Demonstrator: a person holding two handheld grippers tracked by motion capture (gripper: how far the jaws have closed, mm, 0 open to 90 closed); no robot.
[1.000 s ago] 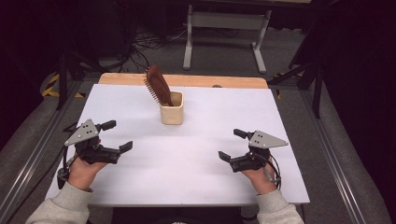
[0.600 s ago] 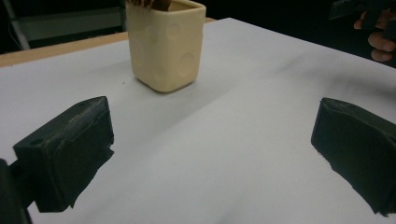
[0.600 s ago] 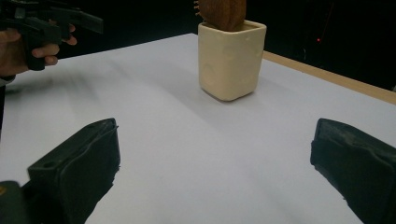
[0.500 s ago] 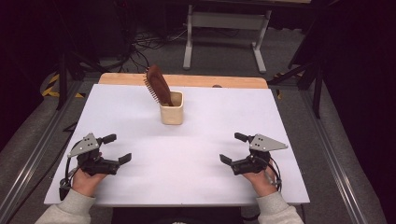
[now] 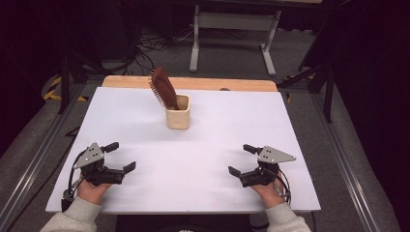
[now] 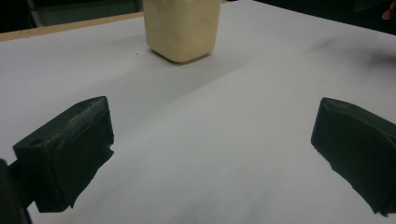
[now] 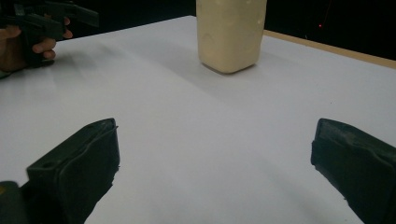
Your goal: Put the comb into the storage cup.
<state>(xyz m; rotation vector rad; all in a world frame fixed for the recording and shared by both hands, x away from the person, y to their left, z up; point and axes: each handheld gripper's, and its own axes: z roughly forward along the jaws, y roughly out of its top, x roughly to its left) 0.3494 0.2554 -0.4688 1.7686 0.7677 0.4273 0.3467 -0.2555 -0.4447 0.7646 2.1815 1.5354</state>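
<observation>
A cream cup (image 5: pixel 177 112) stands upright on the white table (image 5: pixel 217 130), toward the back middle. A brown hairbrush (image 5: pixel 163 89) leans out of it to the left, bristles facing left. The cup's lower body also appears at the top of the left gripper view (image 6: pixel 182 28) and of the right gripper view (image 7: pixel 230 33). My left gripper (image 5: pixel 120 157) rests near the front left, open, with nothing between its jaws. My right gripper (image 5: pixel 241 160) rests near the front right, also open and holding nothing. Both are well short of the cup.
A wooden strip (image 5: pixel 193 83) runs along the table's far edge. Beyond it stand a metal frame's legs (image 5: pixel 232 29) and floor cables (image 5: pixel 145 46). In the right gripper view the other hand with its gripper (image 7: pixel 42 23) shows at the upper left.
My left gripper has moved back toward the front edge and lower onto the table. The right gripper has shifted only slightly. Cup and brush have stayed put.
</observation>
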